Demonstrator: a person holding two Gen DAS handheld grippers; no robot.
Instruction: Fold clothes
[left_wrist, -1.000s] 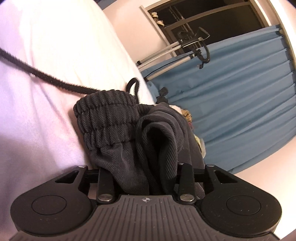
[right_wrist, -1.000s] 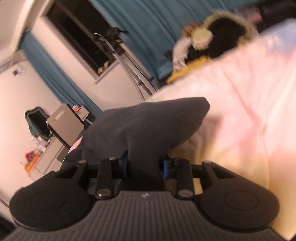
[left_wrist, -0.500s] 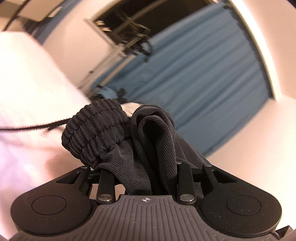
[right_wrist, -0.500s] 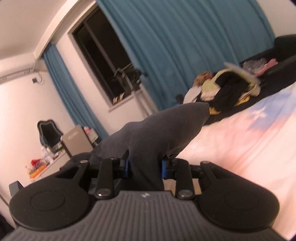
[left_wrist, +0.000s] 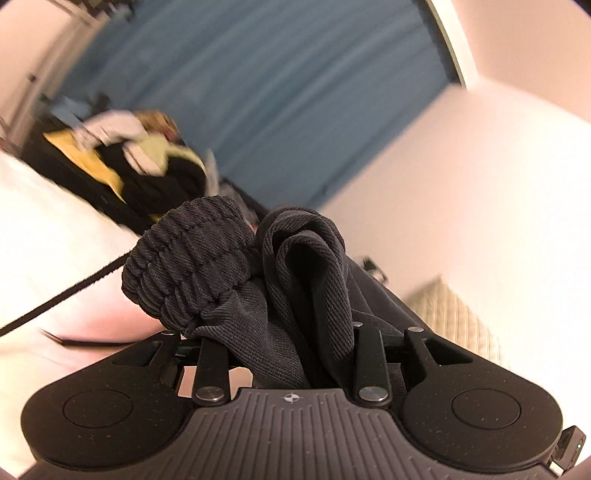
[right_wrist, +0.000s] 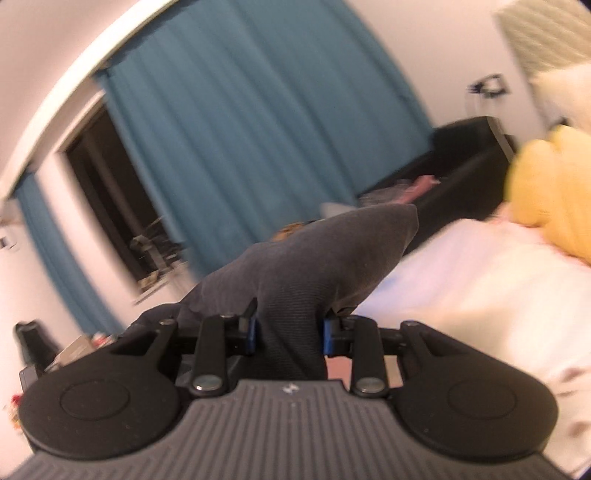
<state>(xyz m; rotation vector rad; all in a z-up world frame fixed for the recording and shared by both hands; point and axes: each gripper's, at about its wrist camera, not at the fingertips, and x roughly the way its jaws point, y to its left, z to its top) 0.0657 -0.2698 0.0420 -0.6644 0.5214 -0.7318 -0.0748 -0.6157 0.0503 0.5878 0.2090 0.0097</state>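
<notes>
A dark grey ribbed garment (left_wrist: 280, 280) with an elastic waistband (left_wrist: 192, 258) and a black drawstring (left_wrist: 62, 299) is bunched in my left gripper (left_wrist: 291, 354), which is shut on it and holds it up above the white bed (left_wrist: 48, 236). My right gripper (right_wrist: 288, 332) is shut on another part of the same dark grey garment (right_wrist: 306, 266), whose corner sticks out past the fingers. Both are lifted and tilted toward the room.
A teal curtain (right_wrist: 251, 122) covers the far wall beside a dark window (right_wrist: 110, 192). A pile of mixed clothes (left_wrist: 136, 162) lies on a black couch (right_wrist: 454, 166). A yellow cushion (right_wrist: 550, 195) sits on the bed at right. A desk with clutter (right_wrist: 66, 350) is far left.
Both grippers have lifted and swung right with the garment still held; the views moved from the bed surface up to the curtain, couch and wall. The drawstring trails behind.
</notes>
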